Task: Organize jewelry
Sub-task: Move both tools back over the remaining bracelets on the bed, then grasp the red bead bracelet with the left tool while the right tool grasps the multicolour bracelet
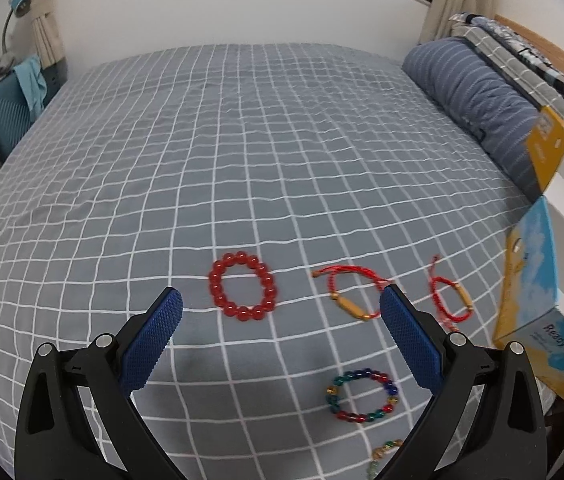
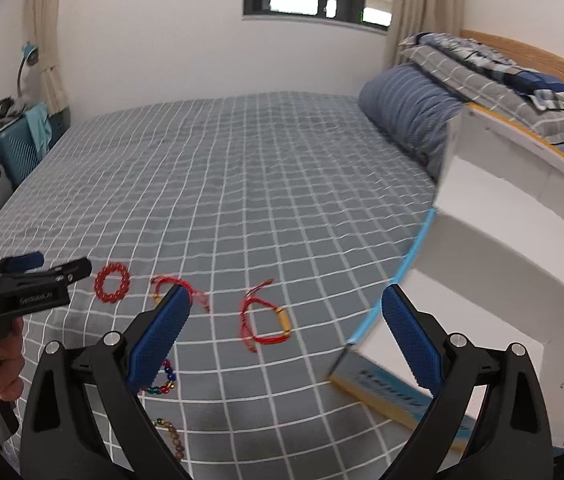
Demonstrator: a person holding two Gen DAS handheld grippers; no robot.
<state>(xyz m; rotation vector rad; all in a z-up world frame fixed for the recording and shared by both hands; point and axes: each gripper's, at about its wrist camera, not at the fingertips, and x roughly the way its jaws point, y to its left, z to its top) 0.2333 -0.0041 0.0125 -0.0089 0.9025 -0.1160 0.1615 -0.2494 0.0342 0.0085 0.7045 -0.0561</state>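
"Ready to go" partly legible on the blue box [image 1: 554, 344], faint "GenRobot.AI" on left hand-held gripper [image 2: 42, 268]

Left wrist view: right finger [image 1: 410, 336] covers part of the nearer red cord bracelet [image 1: 352, 294]; a beaded strand [image 1: 386, 450] slips behind it at the bottom edge. Right wrist view: left finger [image 2: 160, 340] hides most of the multicolour bead bracelet [image 2: 164, 380], and the open box [image 2: 502, 280] is motion-blurred, cut off right

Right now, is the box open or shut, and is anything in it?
Open. The box shows its lid raised and bare white interior in the right wrist view; no jewelry visible inside, though its near corner is hidden.
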